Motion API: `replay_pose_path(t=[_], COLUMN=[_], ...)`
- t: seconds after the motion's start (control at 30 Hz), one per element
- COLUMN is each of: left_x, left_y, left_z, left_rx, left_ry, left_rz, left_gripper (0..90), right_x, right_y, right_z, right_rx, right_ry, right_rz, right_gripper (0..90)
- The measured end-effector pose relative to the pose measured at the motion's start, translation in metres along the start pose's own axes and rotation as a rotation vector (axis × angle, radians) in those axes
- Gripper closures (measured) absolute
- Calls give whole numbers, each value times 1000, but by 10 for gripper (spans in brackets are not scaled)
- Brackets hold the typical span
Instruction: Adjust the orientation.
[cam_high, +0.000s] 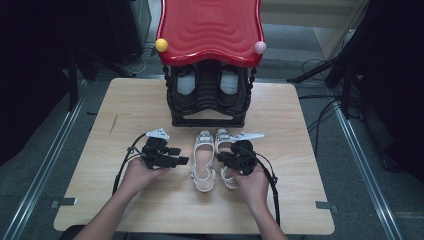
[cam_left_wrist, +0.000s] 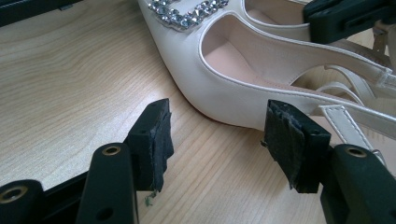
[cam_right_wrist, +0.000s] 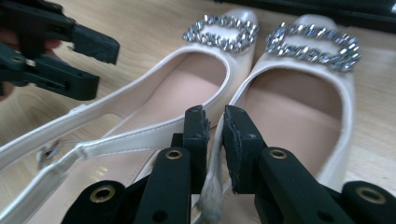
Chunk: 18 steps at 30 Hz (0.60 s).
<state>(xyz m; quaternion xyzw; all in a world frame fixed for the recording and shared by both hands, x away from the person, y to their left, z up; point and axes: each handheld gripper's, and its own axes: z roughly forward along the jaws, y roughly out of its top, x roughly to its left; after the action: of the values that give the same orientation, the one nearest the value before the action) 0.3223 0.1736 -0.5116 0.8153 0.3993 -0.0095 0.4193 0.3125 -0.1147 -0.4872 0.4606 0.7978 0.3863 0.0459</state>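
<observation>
Two white slingback shoes with rhinestone buckles lie side by side on the wooden table, the left shoe (cam_high: 202, 161) and the right shoe (cam_high: 223, 137). My left gripper (cam_high: 180, 156) lies open just left of the left shoe (cam_left_wrist: 224, 79), its jaws (cam_left_wrist: 215, 140) wide apart over bare wood with the shoe's side just beyond them. My right gripper (cam_high: 222, 159) straddles the inner side wall of the right shoe (cam_right_wrist: 299, 107). Its jaws (cam_right_wrist: 214, 135) stand a little apart, with the thin rim between the pads and a gap showing. The left shoe (cam_right_wrist: 187, 88) lies beside it.
A black shoe rack (cam_high: 207, 95) with a red wavy top (cam_high: 210, 30) stands at the table's far edge and holds a pair of shoes. The other gripper (cam_left_wrist: 345, 16) reaches in over the shoes. Bare wood (cam_high: 150, 105) spreads left and right of the shoes.
</observation>
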Motion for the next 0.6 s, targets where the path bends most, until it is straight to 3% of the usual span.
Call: replay_pose_path(t=[0.13, 0.3, 0.43, 0.6], left_x=[0, -3, -2, -2], left_y=[1, 0, 0, -1], left_z=[2, 8, 10, 17], left_rx=[-1, 22, 25, 41], left_ry=[-11, -25, -54, -88], left_rz=[-7, 23, 22, 4], left_gripper=[428, 537, 658, 748], right_x=[-2, -18, -33, -51], right_y=[1, 0, -6, -19], right_z=[-19, -44, -49, -39], right_rx=[-55, -99, -100, -48], right_ry=[34, 40, -18, -66], right_rz=[-4, 5, 7, 39], right_gripper=[820, 900, 900, 900])
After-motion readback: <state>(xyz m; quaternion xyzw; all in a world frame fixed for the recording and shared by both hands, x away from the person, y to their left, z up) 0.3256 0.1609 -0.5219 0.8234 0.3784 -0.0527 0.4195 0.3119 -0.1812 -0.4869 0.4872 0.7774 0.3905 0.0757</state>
